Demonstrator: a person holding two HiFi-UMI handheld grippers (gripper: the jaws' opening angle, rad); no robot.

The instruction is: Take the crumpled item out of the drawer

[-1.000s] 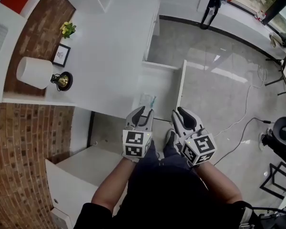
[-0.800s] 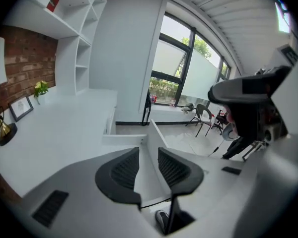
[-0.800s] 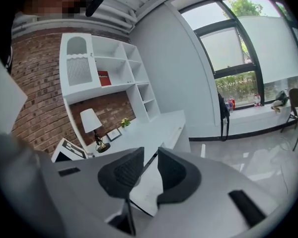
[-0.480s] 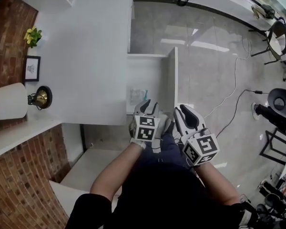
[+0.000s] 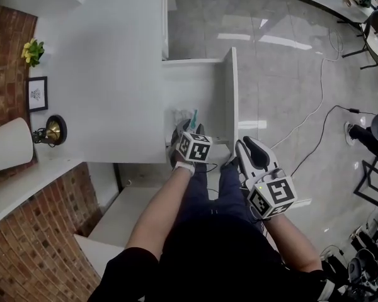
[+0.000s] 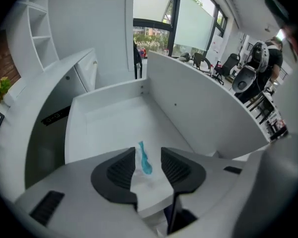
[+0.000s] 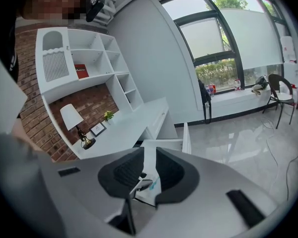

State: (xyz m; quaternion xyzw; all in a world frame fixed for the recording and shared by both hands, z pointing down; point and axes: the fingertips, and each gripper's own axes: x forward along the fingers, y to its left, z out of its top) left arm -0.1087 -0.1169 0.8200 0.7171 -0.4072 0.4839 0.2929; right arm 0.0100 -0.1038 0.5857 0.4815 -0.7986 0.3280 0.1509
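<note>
Down over the crumpled item (image 6: pixel 145 175) your left gripper (image 6: pixel 148 153) has dropped since a second ago. Its jaws have just been opening and stand spread either side of the item, pads not pressing.

Item: whitish, translucent, wrinkled wrap with a teal streak, lying on the floor of the open drawer (image 5: pixel 230 87) at the end nearest you.

Status: drawer open, reach made, grasp and lift-out outstanding; your right gripper (image 5: pixel 251 150), jaws apart and empty, hangs outside the drawer.

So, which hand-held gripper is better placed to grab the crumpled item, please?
Left: the left hand-held gripper is at the drawer, jaws just opening astride the crumpled item; the right hand-held gripper hangs outside.
</note>
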